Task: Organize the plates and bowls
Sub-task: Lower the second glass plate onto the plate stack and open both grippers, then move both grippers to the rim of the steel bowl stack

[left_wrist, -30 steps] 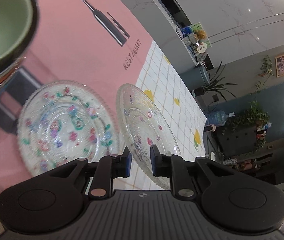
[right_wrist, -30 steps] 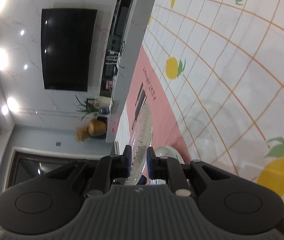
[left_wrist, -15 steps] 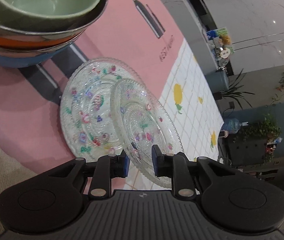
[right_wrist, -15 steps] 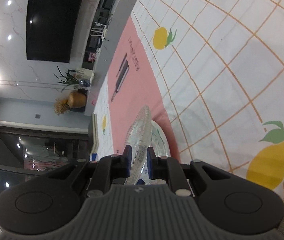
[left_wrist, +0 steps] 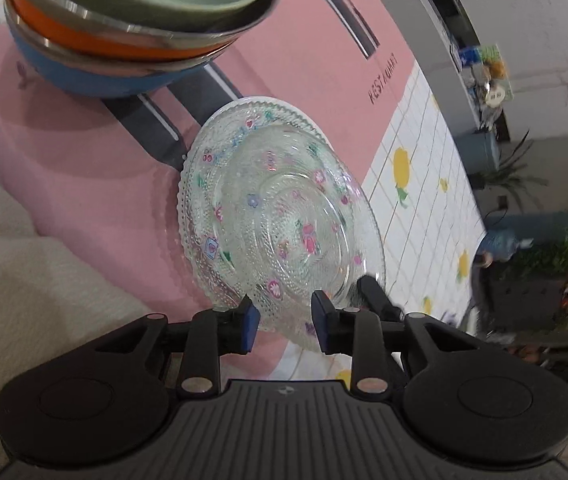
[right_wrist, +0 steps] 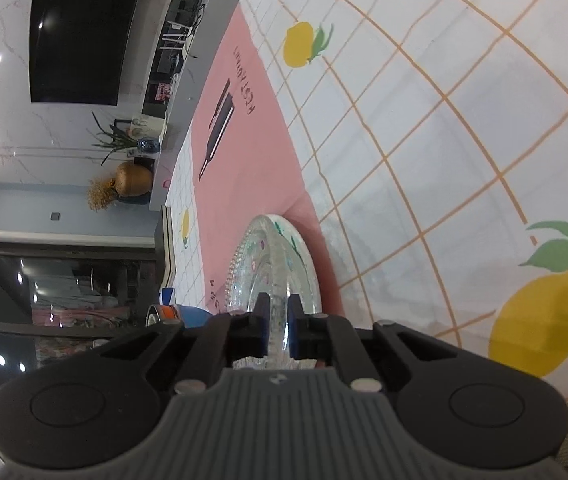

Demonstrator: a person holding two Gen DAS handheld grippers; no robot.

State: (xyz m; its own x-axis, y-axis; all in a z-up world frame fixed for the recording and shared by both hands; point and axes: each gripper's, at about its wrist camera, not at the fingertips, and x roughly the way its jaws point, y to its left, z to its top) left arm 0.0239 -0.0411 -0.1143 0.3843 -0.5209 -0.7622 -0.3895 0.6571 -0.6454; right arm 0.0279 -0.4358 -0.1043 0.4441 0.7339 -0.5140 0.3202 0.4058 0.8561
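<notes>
Two clear glass plates with small coloured flowers lie stacked on the pink mat (left_wrist: 83,152). The upper plate (left_wrist: 296,216) rests a little off-centre on the lower plate (left_wrist: 199,168). My left gripper (left_wrist: 286,322) stands at the upper plate's near rim; its jaws are opening, with the rim between the blue pads but not pressed. My right gripper (right_wrist: 277,322) is shut on the same plate's edge (right_wrist: 275,280), and one of its fingers (left_wrist: 376,296) shows beside the rim in the left wrist view. A stack of bowls (left_wrist: 143,12), green on orange on blue, sits behind the plates.
The white tablecloth (right_wrist: 444,140) with yellow lemons spreads beyond the pink mat. A beige fabric surface (left_wrist: 3,260) borders the mat on the near left. The blue bowl (right_wrist: 191,314) shows just left of the right gripper. A grey counter and a dark screen stand in the background.
The upper plate came down from a tilt onto the lower plate. My left jaws have parted from its rim, while the right jaws closed tighter on it. Both views shifted toward the bowls.
</notes>
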